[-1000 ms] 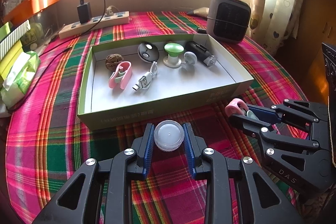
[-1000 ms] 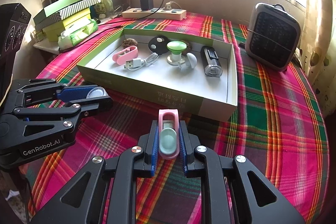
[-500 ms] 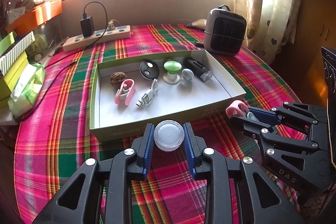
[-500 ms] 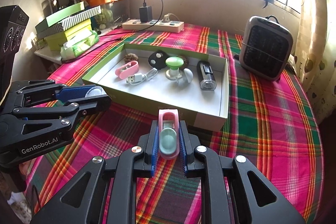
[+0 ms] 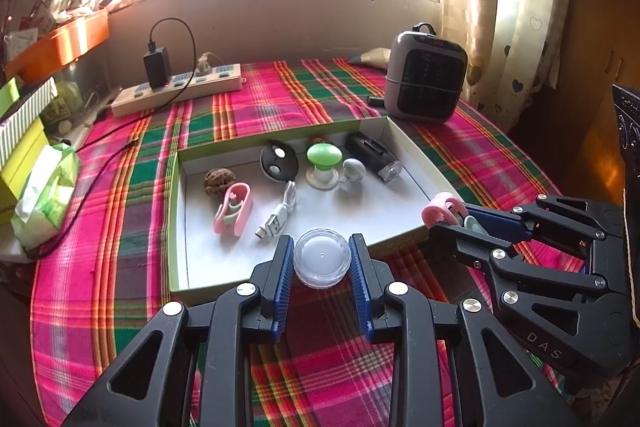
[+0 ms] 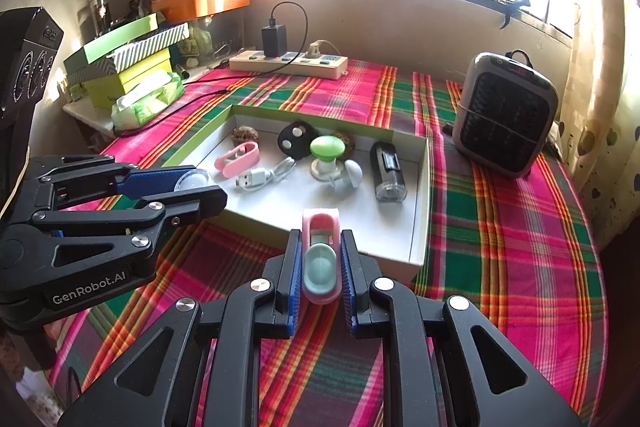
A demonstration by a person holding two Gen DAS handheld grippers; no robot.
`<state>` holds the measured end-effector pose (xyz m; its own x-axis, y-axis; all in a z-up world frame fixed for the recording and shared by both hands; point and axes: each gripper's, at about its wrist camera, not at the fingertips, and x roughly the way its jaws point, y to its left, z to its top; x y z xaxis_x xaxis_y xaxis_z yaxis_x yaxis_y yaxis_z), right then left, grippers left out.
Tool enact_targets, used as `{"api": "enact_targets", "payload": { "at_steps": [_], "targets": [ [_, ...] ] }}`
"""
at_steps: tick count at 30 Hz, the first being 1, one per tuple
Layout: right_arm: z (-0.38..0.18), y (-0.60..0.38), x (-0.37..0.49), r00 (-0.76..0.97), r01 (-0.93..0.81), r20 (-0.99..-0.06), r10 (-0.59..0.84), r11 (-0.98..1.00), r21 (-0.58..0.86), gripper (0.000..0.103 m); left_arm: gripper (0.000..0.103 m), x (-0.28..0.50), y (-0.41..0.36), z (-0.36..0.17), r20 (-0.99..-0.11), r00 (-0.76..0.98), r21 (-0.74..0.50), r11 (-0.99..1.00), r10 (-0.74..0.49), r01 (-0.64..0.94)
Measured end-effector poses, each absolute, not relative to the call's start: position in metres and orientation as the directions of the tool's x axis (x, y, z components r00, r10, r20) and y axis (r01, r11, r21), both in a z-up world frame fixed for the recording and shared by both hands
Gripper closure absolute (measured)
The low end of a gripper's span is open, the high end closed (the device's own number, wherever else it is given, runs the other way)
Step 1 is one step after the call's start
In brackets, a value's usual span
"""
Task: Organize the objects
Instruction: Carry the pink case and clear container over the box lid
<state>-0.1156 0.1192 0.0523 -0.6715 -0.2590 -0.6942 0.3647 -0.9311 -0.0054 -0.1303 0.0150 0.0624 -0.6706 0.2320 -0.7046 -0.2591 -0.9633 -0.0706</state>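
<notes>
Two pink clips, one in the box [image 5: 231, 207] and one in the right tongs [image 6: 320, 261], two walnuts [image 5: 218, 179] [image 6: 345, 140], one clear jar [image 5: 322, 258], one USB cable [image 5: 278, 215], one green-capped knob [image 5: 323, 163], one box [image 5: 176, 211].

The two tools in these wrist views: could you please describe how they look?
Both are matte black, angular linkage frames with triangular cut-outs and silver round pivot screws. The fingers carry blue ribbed pads. The left tool bears white "GenRobot.AI" lettering on its side; the right tool shows "DAS". No cables or sleeves are visible.
</notes>
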Motion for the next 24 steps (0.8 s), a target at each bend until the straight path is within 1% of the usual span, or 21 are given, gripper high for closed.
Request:
{"api": "enact_targets", "payload": {
  "at_steps": [11, 24],
  "targets": [
    [0.055, 0.121, -0.141, -0.673, 0.351, -0.699, -0.241, -0.936, -0.015, 0.084, 0.077, -0.153, 0.020, 0.061, -0.712, -0.661, -0.073, -0.961, 0.238, -0.268],
    [0.048, 0.131, -0.176, -0.657, 0.326, -0.725, -0.208, -0.945, -0.025, 0.084, 0.077, -0.178, 0.029, 0.047, -0.735, -0.630, -0.088, -0.957, 0.251, -0.277]
  ]
}}
